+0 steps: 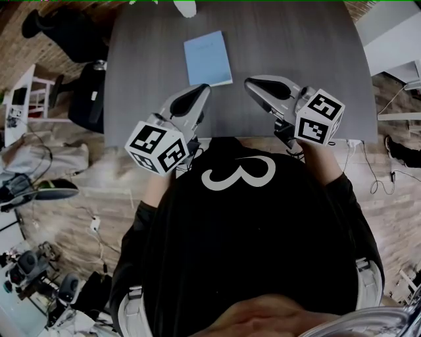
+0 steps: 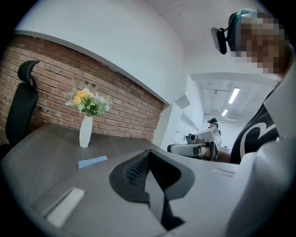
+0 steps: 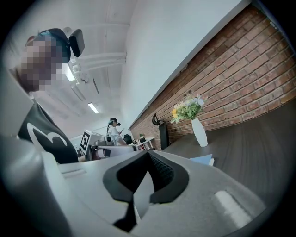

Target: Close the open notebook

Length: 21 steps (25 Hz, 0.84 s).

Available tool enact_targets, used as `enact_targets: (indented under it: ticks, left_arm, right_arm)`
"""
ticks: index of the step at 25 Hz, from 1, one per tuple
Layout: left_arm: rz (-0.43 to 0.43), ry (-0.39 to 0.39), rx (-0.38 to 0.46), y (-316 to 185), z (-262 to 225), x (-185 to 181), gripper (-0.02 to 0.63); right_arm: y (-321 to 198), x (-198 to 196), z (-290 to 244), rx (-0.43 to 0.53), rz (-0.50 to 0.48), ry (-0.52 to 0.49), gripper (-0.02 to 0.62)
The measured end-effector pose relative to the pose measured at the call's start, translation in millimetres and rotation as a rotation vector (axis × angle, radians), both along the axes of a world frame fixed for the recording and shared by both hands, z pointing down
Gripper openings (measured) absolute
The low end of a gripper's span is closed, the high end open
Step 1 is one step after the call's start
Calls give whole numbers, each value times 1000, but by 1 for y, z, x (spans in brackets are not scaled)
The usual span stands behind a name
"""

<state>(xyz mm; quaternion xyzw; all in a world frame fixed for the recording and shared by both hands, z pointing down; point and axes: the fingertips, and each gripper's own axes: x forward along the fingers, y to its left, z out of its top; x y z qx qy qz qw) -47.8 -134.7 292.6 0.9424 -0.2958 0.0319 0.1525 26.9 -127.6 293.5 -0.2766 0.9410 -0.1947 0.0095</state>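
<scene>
A light blue notebook lies flat with its cover down on the grey table; it also shows small in the left gripper view and the right gripper view. My left gripper hovers just this side of the notebook's near edge, shut and holding nothing. My right gripper hangs to the notebook's right, also shut and holding nothing. Both point roughly level across the table, tips angled toward each other.
A white vase with flowers stands at the table's far edge before a brick wall. A black office chair sits at the table's left end. Chairs, cables and gear cover the floor at left.
</scene>
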Motion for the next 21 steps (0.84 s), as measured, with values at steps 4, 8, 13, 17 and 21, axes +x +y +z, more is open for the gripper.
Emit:
enact_targets:
  ticks: [4, 8, 13, 17, 21]
  left_arm:
    - [7, -3, 3, 0, 0, 2, 19]
    - [13, -18, 6, 1, 1, 5, 20]
    - [25, -36, 5, 2, 2, 9, 20]
    - [26, -41, 1, -1, 5, 11, 20]
    - [29, -43, -1, -4, 9, 17, 20]
  right_arm:
    - [0, -2, 2, -2, 3, -3, 0]
    - [0, 0, 4, -11, 11, 0, 0]
    - [0, 1, 4, -13, 14, -5, 0]
    - [-3, 3, 7, -21, 15, -5, 0]
    - [-6, 6, 11, -22, 17, -11, 0]
